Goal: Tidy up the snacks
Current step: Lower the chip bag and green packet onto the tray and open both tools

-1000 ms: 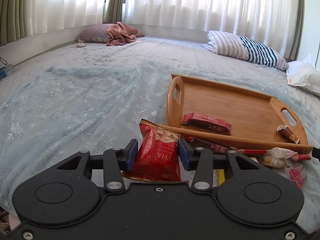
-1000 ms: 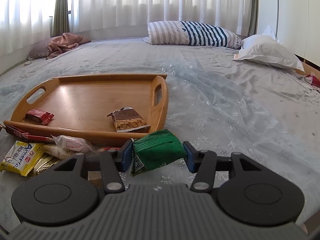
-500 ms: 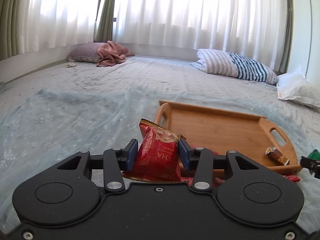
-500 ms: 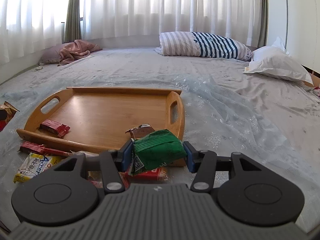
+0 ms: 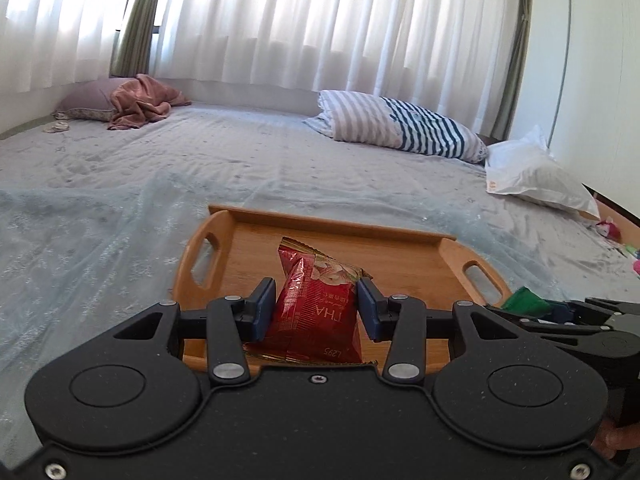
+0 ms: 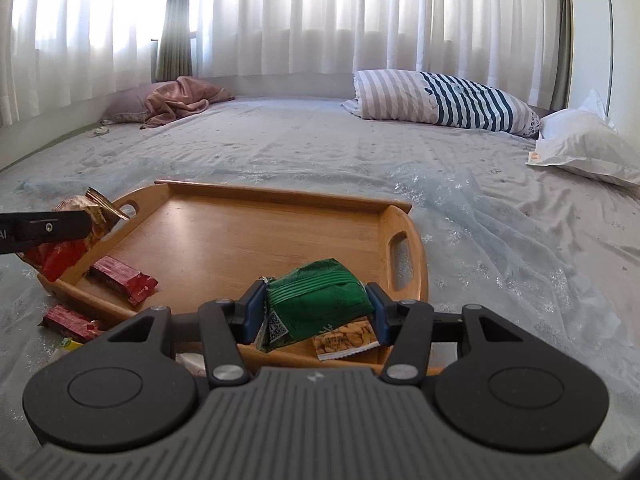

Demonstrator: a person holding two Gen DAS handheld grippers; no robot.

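Both grippers are clamped on snack packets above the wooden tray (image 6: 224,240), which lies on the pale blue bedspread (image 6: 500,240). From its own wrist view, the left gripper (image 5: 316,308) has its blue pads (image 5: 264,308) pressed against the sides of a red packet (image 5: 314,312), jaws only narrowly apart, the packet standing upright between them with its crimped top over the tray's floor. From the right wrist view, that same red packet (image 6: 60,256) hangs at the tray's left handle end, over the near-left corner of the tray. The right gripper (image 6: 316,310) is likewise closed on a green packet (image 6: 320,300), pads tight on its two sides, the packet over the tray's near rim toward the right handle (image 6: 400,256). Just under the green packet, a packet printed with nuts (image 6: 344,340) lies inside the tray at its near edge. A red bar (image 6: 122,280) rests on the tray floor near the left end, and another red bar (image 6: 72,322) lies on the bedspread just outside the tray's near rim. Beyond the tray, well apart from it, a striped pillow (image 6: 440,100) and a white pillow (image 6: 584,148) sit toward the right, and a pink blanket (image 6: 180,98) is bunched to the far left under white curtains (image 6: 320,16).
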